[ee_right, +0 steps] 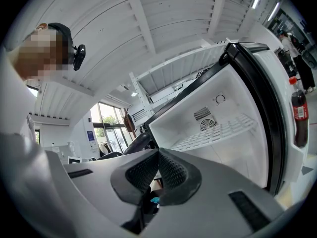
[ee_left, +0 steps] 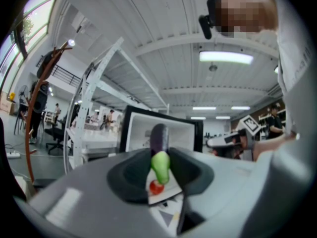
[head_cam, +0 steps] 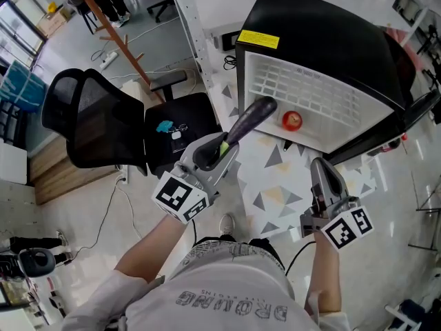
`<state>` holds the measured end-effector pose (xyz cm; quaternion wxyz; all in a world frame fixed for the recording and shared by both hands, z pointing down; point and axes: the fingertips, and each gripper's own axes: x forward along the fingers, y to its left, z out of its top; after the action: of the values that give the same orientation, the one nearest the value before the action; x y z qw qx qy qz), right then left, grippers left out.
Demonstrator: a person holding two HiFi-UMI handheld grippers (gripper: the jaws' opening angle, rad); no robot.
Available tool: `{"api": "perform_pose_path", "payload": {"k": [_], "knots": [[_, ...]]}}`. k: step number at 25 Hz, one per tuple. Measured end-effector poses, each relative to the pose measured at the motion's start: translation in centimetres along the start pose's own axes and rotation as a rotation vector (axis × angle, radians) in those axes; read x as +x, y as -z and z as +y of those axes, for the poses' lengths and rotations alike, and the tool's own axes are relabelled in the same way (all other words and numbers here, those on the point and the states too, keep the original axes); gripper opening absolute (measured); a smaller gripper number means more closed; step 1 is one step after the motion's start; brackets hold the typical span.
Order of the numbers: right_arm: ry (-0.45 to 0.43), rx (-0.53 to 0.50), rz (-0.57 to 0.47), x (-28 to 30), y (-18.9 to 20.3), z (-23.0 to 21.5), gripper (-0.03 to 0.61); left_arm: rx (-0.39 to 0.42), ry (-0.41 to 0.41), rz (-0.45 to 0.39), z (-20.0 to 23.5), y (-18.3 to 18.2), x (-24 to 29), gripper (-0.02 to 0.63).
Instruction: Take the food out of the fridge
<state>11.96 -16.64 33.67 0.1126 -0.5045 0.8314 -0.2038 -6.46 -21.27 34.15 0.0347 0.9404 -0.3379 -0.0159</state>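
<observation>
My left gripper (head_cam: 224,147) is shut on the green stem end of a dark purple eggplant (head_cam: 251,116), which sticks out toward the open black fridge (head_cam: 324,40). In the left gripper view the eggplant (ee_left: 159,138) stands up between the pads of the gripper (ee_left: 161,170). A red round fruit (head_cam: 292,121) lies on the fridge's white inner floor, just past the eggplant's tip. My right gripper (head_cam: 325,174) hangs lower right of it, outside the fridge. Its jaws (ee_right: 157,155) are shut with nothing between them. The right gripper view shows the white fridge interior (ee_right: 223,128) with a wire shelf.
A black mesh office chair (head_cam: 89,119) stands at the left, with a small teal object (head_cam: 165,125) on its seat. The fridge door (head_cam: 420,109) hangs open at the right, and a cola bottle (ee_right: 299,114) stands in its rack. A white metal rack (head_cam: 189,19) stands behind.
</observation>
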Motion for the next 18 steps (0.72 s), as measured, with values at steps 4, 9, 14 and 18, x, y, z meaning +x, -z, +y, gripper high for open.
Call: {"api": "perform_pose_path", "payload": {"k": [4,9,14,18], "knots": [[-0.002,-0.006,0.01,-0.02,0.1,-0.13,0.0,0.002,0.001,-0.001,-0.16,-0.01,0.17,0.12],[-0.008,-0.004,0.013,-0.13,0.17,-0.22,0.0,0.01,-0.003,0.005,-0.39,0.03,0.21,0.12],[-0.012,-0.003,0.014,-0.32,0.14,-0.28,0.0,0.012,-0.005,0.008,-0.71,0.01,0.17,0.12],[-0.013,-0.002,0.017,-0.54,0.12,-0.33,0.0,0.011,-0.005,0.01,-1.01,0.09,0.18,0.12]]}}
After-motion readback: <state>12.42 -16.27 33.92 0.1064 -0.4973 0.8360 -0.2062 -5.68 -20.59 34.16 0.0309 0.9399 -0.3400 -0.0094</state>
